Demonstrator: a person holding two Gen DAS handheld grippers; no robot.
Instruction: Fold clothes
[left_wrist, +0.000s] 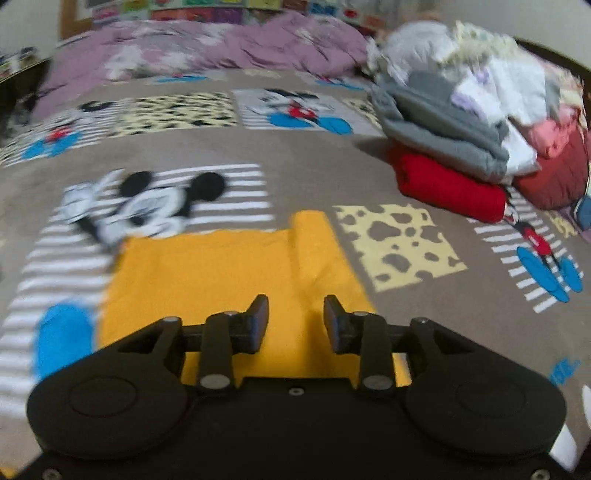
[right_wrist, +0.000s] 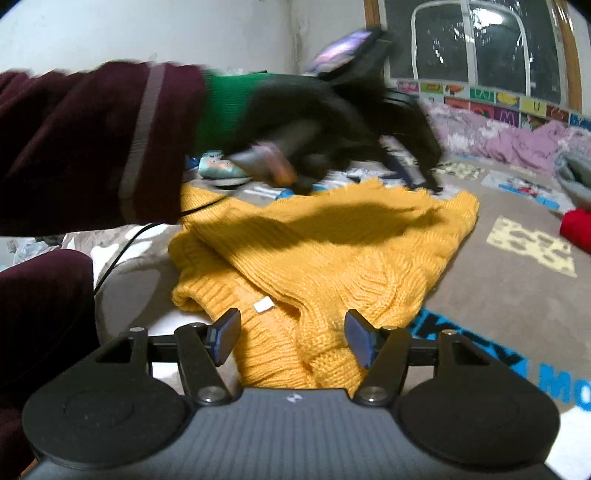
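Observation:
A yellow knit sweater (left_wrist: 221, 273) lies partly folded on the cartoon-print bedspread (left_wrist: 303, 162), with one fold forming a ridge on its right side. My left gripper (left_wrist: 295, 314) hovers open over its near edge, nothing between the fingers. In the right wrist view the same sweater (right_wrist: 332, 251) is bunched, its ribbed hem and a small white label toward me. My right gripper (right_wrist: 291, 332) is open, its fingers either side of the hem. Across that view a hand in a black glove holds the left gripper (right_wrist: 424, 173) above the sweater's far edge, blurred.
A pile of folded and loose clothes (left_wrist: 461, 122), grey over red (left_wrist: 447, 184), sits at the right of the bed. A purple quilt (left_wrist: 207, 51) lies crumpled along the far side. A dark-red sleeve (right_wrist: 92, 147) and a thin black cable (right_wrist: 122, 251) are at the left.

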